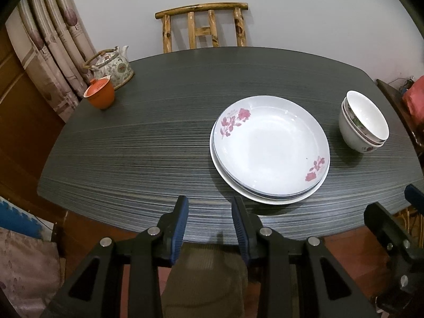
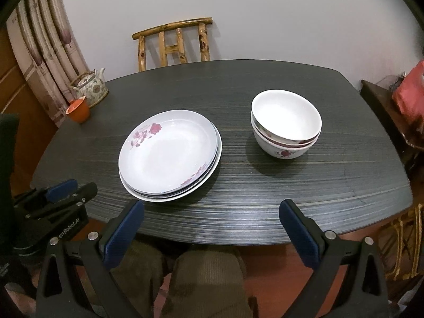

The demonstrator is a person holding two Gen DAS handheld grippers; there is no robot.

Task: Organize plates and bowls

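Observation:
A stack of white plates (image 1: 270,148) (image 2: 169,155) with red flower prints lies near the middle of the dark striped table (image 1: 159,137) (image 2: 265,185). To its right stands a stack of white bowls (image 1: 363,122) (image 2: 286,124), nested one in another. My left gripper (image 1: 210,204) hovers over the table's near edge, left of the plates, its blue pads a narrow gap apart with nothing between them. My right gripper (image 2: 211,209) stands wide open over the near edge, below the gap between plates and bowls, holding nothing. The left gripper (image 2: 62,186) also shows at the right wrist view's left side.
A patterned teapot (image 1: 112,66) (image 2: 90,84) and an orange cup (image 1: 99,94) (image 2: 78,110) sit at the table's far left corner. A wooden chair (image 1: 204,25) (image 2: 173,43) stands behind the table against the wall. Curtains hang at left. A person's knees (image 2: 190,278) are under the near edge.

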